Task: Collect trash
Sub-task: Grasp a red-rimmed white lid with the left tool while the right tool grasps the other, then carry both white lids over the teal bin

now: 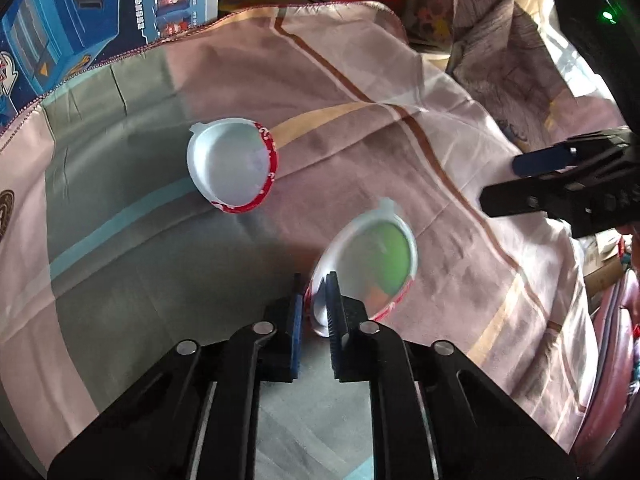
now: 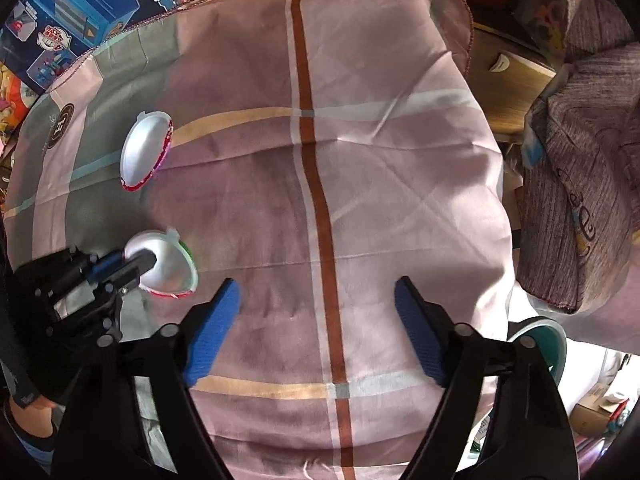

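Two round foil cup lids lie on a pink striped cloth. My left gripper (image 1: pixel 314 292) is shut on the rim of the near lid (image 1: pixel 372 264), silver inside with green and red print; it also shows in the right wrist view (image 2: pixel 170 268) with the left gripper (image 2: pixel 132 265) on it. The second lid (image 1: pixel 234 166), silver with a red rim, lies farther left, apart from both grippers; it also shows in the right wrist view (image 2: pixel 146 150). My right gripper (image 2: pixel 318 296) is open and empty over the cloth's middle; it shows at the right of the left wrist view (image 1: pixel 508 182).
The cloth (image 2: pixel 360 200) covers a table. Blue toy boxes (image 1: pixel 72 20) stand at the back left. A grey-brown garment (image 2: pixel 580 208) lies at the right edge. A teal-rimmed bin (image 2: pixel 544 340) sits below the table's right side.
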{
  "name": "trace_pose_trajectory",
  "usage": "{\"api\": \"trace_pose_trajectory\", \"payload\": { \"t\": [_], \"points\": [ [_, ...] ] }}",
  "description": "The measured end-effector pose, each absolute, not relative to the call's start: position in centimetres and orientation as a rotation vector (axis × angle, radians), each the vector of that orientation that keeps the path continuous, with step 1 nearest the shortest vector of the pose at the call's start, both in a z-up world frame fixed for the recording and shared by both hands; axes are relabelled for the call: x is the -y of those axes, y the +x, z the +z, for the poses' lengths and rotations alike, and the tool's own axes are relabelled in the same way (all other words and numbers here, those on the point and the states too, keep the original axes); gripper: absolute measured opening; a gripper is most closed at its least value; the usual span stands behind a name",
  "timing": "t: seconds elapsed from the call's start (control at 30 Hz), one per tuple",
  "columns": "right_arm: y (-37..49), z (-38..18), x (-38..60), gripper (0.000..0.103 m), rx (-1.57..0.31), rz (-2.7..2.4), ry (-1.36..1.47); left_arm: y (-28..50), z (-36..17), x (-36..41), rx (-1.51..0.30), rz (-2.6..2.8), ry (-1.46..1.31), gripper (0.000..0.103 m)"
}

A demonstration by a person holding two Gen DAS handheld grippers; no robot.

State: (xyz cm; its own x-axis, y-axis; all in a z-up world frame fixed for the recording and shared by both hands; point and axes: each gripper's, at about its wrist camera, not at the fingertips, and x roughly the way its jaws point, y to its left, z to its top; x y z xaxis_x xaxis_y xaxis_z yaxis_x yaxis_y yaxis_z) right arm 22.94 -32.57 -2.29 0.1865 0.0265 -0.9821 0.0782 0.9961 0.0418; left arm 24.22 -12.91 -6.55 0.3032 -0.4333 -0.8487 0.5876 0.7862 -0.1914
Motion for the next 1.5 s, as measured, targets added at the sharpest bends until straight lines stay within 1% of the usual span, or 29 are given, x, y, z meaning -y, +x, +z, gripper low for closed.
{"api": "trace_pose_trajectory", "payload": {
  "t": [0.07, 0.13, 0.37, 0.43, 0.5, 0.6, 0.7, 0.77, 0.8, 0.83, 0.9, 1.03, 1.27, 1.5],
  "points": [
    [23.4, -2.3, 32.2, 0.063, -1.388, -0.029, 0.096, 24.0, -6.1, 12.3, -1.042, -0.662, 0.158, 0.005],
    [24.0, -2.4, 31.6, 0.061, -1.393, -0.021, 0.105, 24.2, -5.8, 11.2, -1.034, -0.633, 0.130, 0.005],
    [27.5, -2.5, 27.5, 0.060, -1.385, 0.036, 0.119, 25.8, -5.2, 5.5, -1.034, -0.537, 0.048, 0.005],
    [28.6, -2.5, 26.2, 0.056, -1.377, 0.058, 0.125, 26.2, -5.0, 4.4, -1.031, -0.519, 0.039, 0.005],
    [30.0, -2.8, 24.9, 0.054, -1.381, 0.086, 0.146, 26.6, -4.9, 3.4, -1.031, -0.507, 0.032, 0.005],
    [31.4, -3.4, 23.4, 0.048, -1.384, 0.097, 0.157, 27.0, -5.0, 2.4, -1.034, -0.491, 0.027, 0.005],
    [32.6, -4.4, 22.4, 0.039, -1.385, 0.102, 0.166, 27.2, -5.0, 1.8, -1.037, -0.486, 0.018, 0.005],
    [33.2, -5.2, 22.0, 0.025, -1.397, 0.102, 0.178, 27.3, -5.2, 1.6, -1.040, -0.486, 0.012, 0.005],
    [33.3, -5.6, 21.9, 0.020, -1.400, 0.107, 0.187, 27.4, -5.2, 1.6, -1.042, -0.484, 0.012, 0.005],
    [33.3, -5.8, 21.8, 0.010, -1.399, 0.108, 0.188, 27.4, -5.3, 1.6, -1.043, -0.483, 0.011, 0.005],
    [33.0, -5.8, 21.7, 0.006, -1.382, 0.115, 0.198, 27.4, -5.5, 1.5, -1.046, -0.484, 0.004, 0.005],
    [32.1, -4.4, 22.5, 0.005, -1.333, 0.091, 0.162, 27.3, -5.5, 1.9, -1.047, -0.485, 0.006, 0.005],
    [29.7, -3.0, 25.8, 0.005, -1.302, 0.052, 0.156, 26.0, -4.8, 3.4, -1.039, -0.497, 0.024, 0.005],
    [24.3, -1.5, 31.7, 0.005, -1.276, 0.010, 0.188, 23.3, -3.2, 6.8, -1.021, -0.541, 0.063, 0.005]
  ]
}}
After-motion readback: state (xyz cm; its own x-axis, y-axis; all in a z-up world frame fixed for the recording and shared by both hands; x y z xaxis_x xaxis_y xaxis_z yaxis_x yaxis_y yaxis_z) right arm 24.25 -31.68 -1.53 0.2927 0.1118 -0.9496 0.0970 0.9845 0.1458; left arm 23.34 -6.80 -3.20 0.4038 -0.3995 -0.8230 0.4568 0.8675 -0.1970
